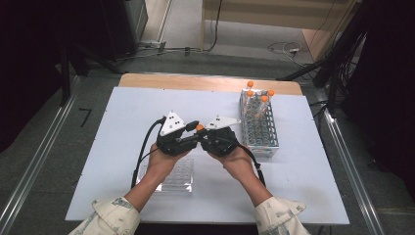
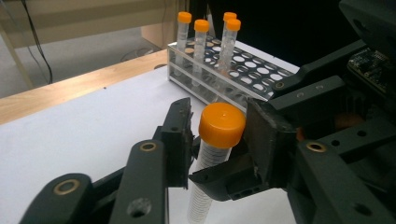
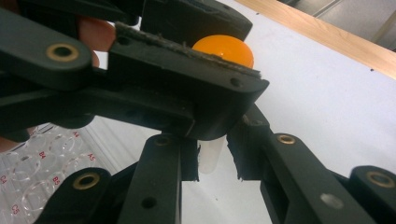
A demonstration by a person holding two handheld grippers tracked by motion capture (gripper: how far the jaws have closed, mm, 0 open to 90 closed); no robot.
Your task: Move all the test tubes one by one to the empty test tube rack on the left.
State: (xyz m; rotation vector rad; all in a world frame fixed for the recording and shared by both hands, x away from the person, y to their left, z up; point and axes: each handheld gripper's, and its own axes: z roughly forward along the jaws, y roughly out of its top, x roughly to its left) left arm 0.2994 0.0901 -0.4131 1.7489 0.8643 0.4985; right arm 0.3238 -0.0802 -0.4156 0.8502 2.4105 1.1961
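Observation:
A clear tube with an orange cap [image 2: 222, 125] is held upright over the white mat [image 1: 122, 117], between both grippers. My left gripper [image 2: 219, 122] has its pads against the two sides of the cap. My right gripper [image 3: 212, 163] is shut on the tube's clear body [image 3: 210, 156] just below the cap. From above, the left gripper [image 1: 192, 129] and right gripper [image 1: 204, 134] meet tip to tip at the orange cap [image 1: 199, 127] in the middle of the mat. The tube's lower end is hidden.
A clear rack [image 1: 259, 129] stands at the mat's back right with several orange-capped tubes [image 2: 201, 44] at its far end. A second, empty clear rack [image 1: 178, 178] lies under my left wrist. The wooden table edge [image 1: 205, 82] runs along the back.

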